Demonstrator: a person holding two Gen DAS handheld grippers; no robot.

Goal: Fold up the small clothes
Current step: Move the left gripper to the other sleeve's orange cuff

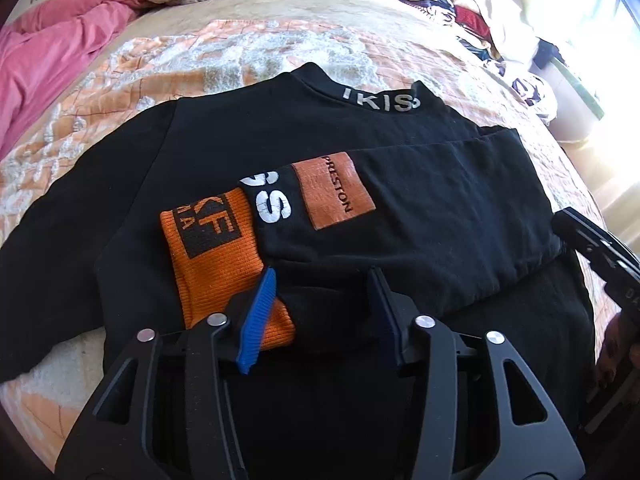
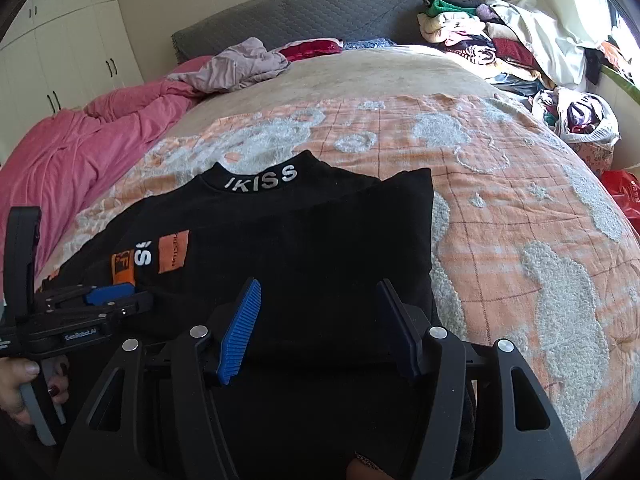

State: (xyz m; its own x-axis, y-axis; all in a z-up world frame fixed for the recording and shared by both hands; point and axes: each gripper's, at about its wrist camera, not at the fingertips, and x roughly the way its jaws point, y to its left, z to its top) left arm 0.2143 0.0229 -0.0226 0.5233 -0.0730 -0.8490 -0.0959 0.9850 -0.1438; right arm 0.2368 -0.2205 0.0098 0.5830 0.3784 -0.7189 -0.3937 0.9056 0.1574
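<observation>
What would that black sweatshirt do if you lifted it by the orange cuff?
The black sweatshirt would probably sag and unfold: it lies limp, with one sleeve folded loosely across it. The ribbed orange cuff likely grips well. It looks light, so pushing would probably bunch it on the fuzzy bedspread.

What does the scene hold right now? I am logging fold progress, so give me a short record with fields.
garment: black top, collar away from the cameras
sleeve: one sleeve folded across the body, orange cuff lying on it
surface: patterned blanket on a bed
left gripper: open above the cuff
right gripper: open above the top's folded side
</observation>
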